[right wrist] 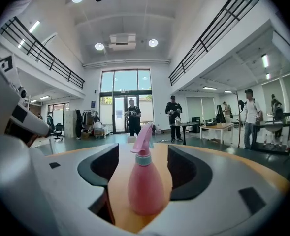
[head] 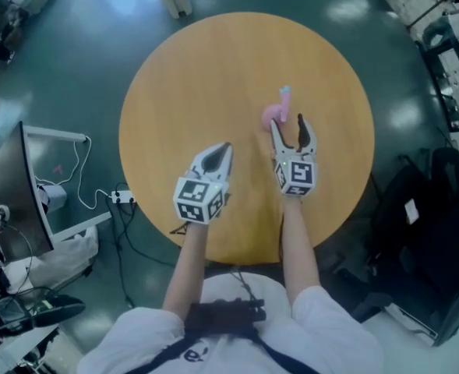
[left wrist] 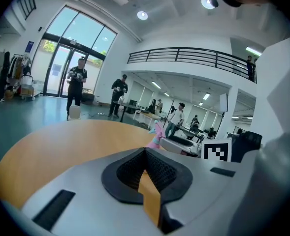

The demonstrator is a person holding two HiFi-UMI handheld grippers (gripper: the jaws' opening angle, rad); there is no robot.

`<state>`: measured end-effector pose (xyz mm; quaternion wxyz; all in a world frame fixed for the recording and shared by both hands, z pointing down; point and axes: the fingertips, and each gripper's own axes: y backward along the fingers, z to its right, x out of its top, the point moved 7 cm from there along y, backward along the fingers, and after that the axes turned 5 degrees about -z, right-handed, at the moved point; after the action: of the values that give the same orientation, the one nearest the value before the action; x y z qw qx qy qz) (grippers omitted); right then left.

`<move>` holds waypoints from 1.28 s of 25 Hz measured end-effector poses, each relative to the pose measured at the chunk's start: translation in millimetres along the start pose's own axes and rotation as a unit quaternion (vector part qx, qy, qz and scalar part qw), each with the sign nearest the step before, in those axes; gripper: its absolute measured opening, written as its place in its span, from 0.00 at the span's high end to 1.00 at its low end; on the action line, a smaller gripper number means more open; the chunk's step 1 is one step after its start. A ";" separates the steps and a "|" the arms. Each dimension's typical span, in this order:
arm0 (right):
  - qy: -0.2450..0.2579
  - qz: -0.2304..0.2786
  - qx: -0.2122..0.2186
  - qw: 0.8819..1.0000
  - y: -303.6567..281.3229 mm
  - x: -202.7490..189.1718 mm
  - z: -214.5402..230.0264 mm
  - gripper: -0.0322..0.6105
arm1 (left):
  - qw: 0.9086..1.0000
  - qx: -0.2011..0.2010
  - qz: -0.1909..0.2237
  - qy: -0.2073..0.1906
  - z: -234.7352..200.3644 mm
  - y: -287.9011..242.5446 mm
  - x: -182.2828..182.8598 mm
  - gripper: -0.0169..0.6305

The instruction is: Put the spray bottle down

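Tabletop (head: 190,92), round, pale wood, fills the middle of the head view. Left gripper (head: 224,149) hovers over its near half, jaws closed together, nothing between them. Right gripper (head: 287,127) just beside it, jaws spread wide to either side of the spray bottle (right wrist: 145,186), pads clear of it. Bottle pink, upright, standing on the wood right of centre, nozzle pointing away from the person.

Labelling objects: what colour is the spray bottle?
The spray bottle is pink, clearest in the right gripper view.
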<state>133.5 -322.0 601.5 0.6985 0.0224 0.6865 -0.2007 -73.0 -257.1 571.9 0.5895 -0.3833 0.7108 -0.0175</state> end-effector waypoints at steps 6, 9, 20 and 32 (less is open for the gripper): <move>-0.036 -0.022 -0.012 0.999 48.3 -0.2 -17.8 0.49 | 0.999 -0.009 0.028 -0.016 13.8 15.6 10.1 0.95; -0.059 -0.015 -0.017 0.998 73.9 7.5 -32.8 0.57 | 0.999 -0.015 0.043 -0.028 24.7 24.5 17.8 0.95; -0.034 0.060 0.012 0.998 137.3 83.8 -85.6 0.84 | 0.992 -0.021 0.108 -0.062 65.6 71.3 42.0 0.95; 0.045 0.066 -0.024 0.996 178.5 133.4 -110.7 0.91 | 0.976 -0.014 0.177 -0.125 96.8 125.0 76.6 0.95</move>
<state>80.8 -157.4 422.5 0.6791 0.0599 0.7188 -0.1361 -56.9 -170.9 419.7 0.6623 -0.2584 0.6881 0.1455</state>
